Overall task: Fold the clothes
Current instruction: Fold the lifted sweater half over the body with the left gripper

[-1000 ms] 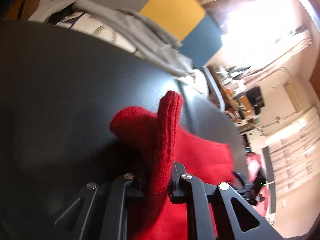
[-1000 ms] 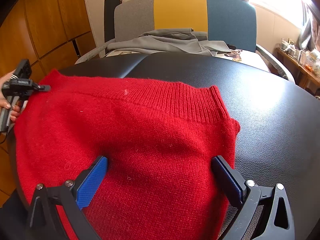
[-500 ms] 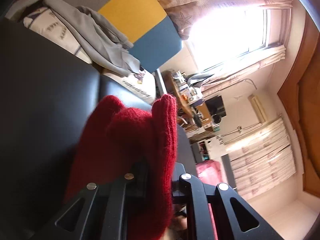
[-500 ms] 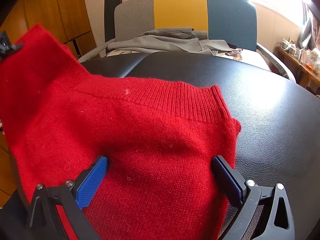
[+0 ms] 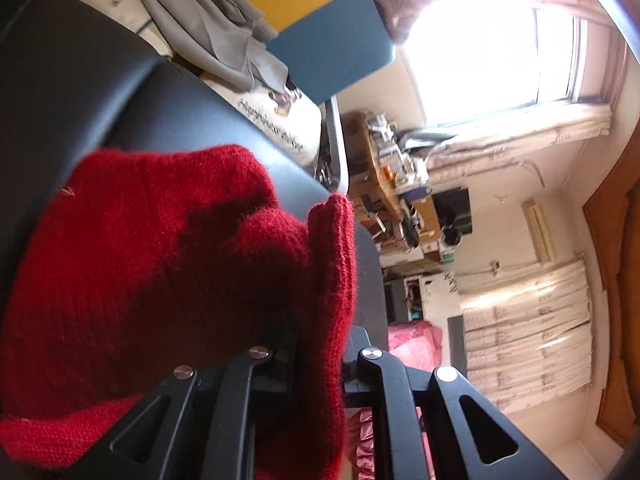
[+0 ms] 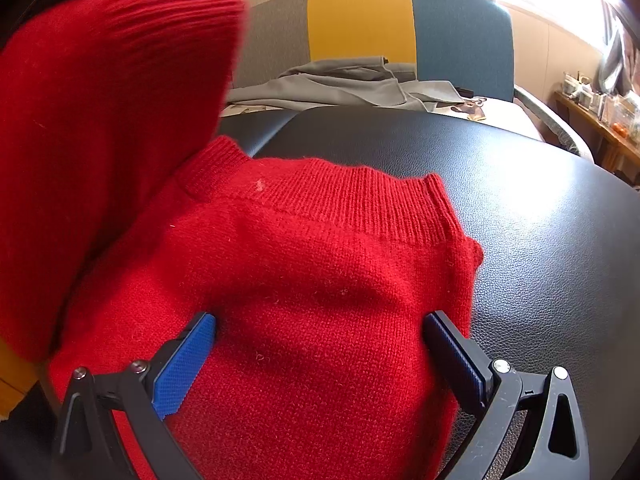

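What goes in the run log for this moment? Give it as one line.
step: fold sweater | left tool: shut on red sweater, edge raised | right tool: open, straddling sweater on black table | fold: not yet laid

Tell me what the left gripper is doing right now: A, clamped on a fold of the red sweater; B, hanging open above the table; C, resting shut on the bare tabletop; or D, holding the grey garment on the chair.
A: in the left wrist view the left gripper has its jaws closed on a bunched ribbed edge of the red sweater, lifted off the black table.
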`<state>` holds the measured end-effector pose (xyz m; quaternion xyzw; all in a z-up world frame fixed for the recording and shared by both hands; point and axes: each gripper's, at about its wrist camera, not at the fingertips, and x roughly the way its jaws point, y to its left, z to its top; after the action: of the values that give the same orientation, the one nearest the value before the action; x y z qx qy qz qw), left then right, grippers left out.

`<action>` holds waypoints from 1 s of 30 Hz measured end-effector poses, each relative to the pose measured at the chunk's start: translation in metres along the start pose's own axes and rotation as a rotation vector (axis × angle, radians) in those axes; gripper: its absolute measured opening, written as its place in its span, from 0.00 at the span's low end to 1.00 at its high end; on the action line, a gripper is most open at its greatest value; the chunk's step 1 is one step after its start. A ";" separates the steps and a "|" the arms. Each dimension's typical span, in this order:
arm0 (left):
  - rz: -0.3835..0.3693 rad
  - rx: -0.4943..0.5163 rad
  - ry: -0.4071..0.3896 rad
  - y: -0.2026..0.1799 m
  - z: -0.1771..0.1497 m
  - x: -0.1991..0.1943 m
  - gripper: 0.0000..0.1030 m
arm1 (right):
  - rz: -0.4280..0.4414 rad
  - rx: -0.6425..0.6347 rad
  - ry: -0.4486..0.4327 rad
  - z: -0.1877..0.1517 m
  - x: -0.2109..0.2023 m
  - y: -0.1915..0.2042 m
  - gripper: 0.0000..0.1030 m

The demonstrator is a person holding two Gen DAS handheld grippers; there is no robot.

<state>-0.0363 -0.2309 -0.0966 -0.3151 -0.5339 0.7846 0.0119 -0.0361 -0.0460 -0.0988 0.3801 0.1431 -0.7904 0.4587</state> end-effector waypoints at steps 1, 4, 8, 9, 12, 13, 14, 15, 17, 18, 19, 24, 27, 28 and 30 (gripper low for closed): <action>0.010 0.013 0.010 -0.006 -0.003 0.009 0.12 | 0.002 0.001 -0.002 0.000 0.000 0.000 1.00; 0.046 0.018 0.044 -0.009 -0.007 0.038 0.12 | 0.012 0.007 -0.003 0.000 0.000 -0.002 1.00; 0.111 0.018 0.069 -0.002 -0.006 0.067 0.12 | 0.019 0.011 -0.007 0.001 0.000 -0.003 1.00; 0.118 0.010 0.078 0.001 -0.005 0.073 0.12 | 0.021 0.012 -0.008 0.001 0.000 -0.003 1.00; 0.138 -0.014 0.102 0.011 -0.001 0.089 0.11 | 0.026 0.017 -0.011 0.001 0.000 -0.004 1.00; 0.128 -0.040 0.115 0.016 -0.001 0.092 0.11 | 0.028 0.018 -0.011 0.001 0.000 -0.005 1.00; 0.122 -0.056 0.126 0.019 -0.002 0.096 0.12 | 0.029 0.020 -0.011 0.001 0.000 -0.005 1.00; 0.117 -0.071 0.136 0.022 -0.003 0.100 0.12 | 0.030 0.021 -0.010 0.002 0.000 -0.005 1.00; 0.118 -0.086 0.172 0.025 -0.005 0.106 0.13 | 0.027 0.016 -0.005 0.003 0.000 -0.004 1.00; 0.104 -0.096 0.186 0.025 -0.006 0.106 0.13 | 0.026 0.011 -0.003 0.003 0.000 -0.004 1.00; 0.090 -0.107 0.200 0.024 -0.006 0.106 0.14 | 0.026 0.007 -0.001 0.004 0.000 -0.004 1.00; 0.070 -0.122 0.262 0.004 -0.006 0.088 0.20 | 0.026 -0.021 0.005 0.006 -0.003 -0.001 1.00; 0.028 -0.078 0.289 -0.014 -0.004 0.066 0.21 | 0.016 -0.056 0.008 0.007 -0.008 0.001 1.00; 0.003 -0.066 0.294 -0.017 -0.004 0.055 0.21 | 0.012 -0.064 0.009 0.007 -0.009 0.001 1.00; -0.053 -0.058 0.283 -0.017 -0.002 0.031 0.21 | 0.001 -0.064 0.014 0.007 -0.015 -0.001 1.00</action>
<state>-0.0655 -0.2106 -0.0975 -0.4087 -0.5573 0.7160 0.0988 -0.0356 -0.0399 -0.0835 0.3708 0.1715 -0.7823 0.4702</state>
